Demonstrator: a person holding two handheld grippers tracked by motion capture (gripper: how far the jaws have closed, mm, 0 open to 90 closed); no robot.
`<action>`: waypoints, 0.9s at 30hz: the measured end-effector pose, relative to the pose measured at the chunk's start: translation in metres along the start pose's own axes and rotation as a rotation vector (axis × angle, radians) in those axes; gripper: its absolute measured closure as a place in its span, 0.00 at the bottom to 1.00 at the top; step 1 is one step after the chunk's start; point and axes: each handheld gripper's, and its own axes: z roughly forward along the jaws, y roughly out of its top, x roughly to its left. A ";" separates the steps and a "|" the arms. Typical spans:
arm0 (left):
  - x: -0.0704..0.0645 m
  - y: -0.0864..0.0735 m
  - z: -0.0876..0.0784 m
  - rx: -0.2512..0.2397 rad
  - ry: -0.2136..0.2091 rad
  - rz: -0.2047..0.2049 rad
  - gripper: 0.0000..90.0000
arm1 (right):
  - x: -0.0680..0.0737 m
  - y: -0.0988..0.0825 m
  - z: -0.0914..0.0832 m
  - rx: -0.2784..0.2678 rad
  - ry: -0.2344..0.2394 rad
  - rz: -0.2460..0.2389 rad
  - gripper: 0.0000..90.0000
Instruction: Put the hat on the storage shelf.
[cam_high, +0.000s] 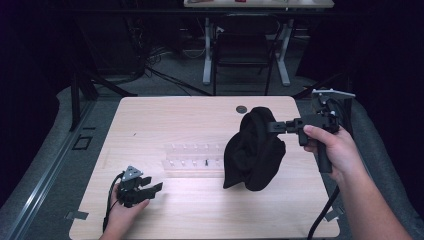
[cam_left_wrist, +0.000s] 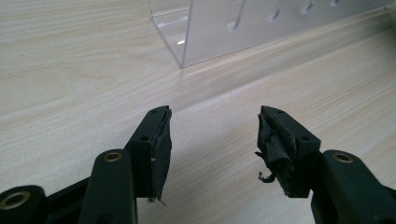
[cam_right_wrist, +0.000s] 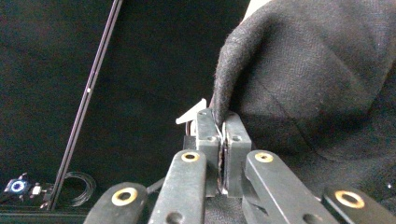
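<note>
Nearest the lens in the left gripper view: two black jaws standing well apart over bare wood, nothing between them, worn padding fraying off the pads. Just beyond, the corner of a clear plastic rack (cam_left_wrist: 205, 32) with slots along its wall.

Seen from above, left gripper (cam_high: 150, 189) resting low at the near left of the table (cam_high: 165, 112), held still in the left hand (cam_high: 122, 212), jaws pointing toward the rack (cam_high: 192, 160) at mid-table.

Over on the right, right gripper (cam_high: 272, 126) clamped tight on a fold of black cloth (cam_high: 252, 150), lifted above the tabletop by the right hand (cam_high: 330, 147). Confirmed in the right gripper view: jaws pressed together on a pinched edge of the cloth (cam_right_wrist: 317, 70), the rest bunched beyond.

Hanging from that one pinch, long axis running down and slightly toward the near side, lower end apparently just above or brushing the wood beside the rack's right end; hard to tell which.

Decisive relation: cloth off to the right of the idle left gripper, well apart from it, with the rack between. Probably a reach rightward past the rack's near edge needed to catch the dangling lower end.
</note>
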 end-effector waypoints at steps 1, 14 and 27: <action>0.000 0.000 0.000 0.000 0.000 0.000 0.50 | 0.001 0.001 0.001 -0.001 0.001 0.001 0.98; 0.000 0.000 0.000 -0.003 0.001 0.000 0.49 | 0.009 0.022 0.026 -0.004 -0.024 -0.010 0.98; 0.001 0.001 -0.002 -0.013 -0.007 0.000 0.49 | 0.015 0.041 0.049 -0.022 -0.016 -0.019 0.98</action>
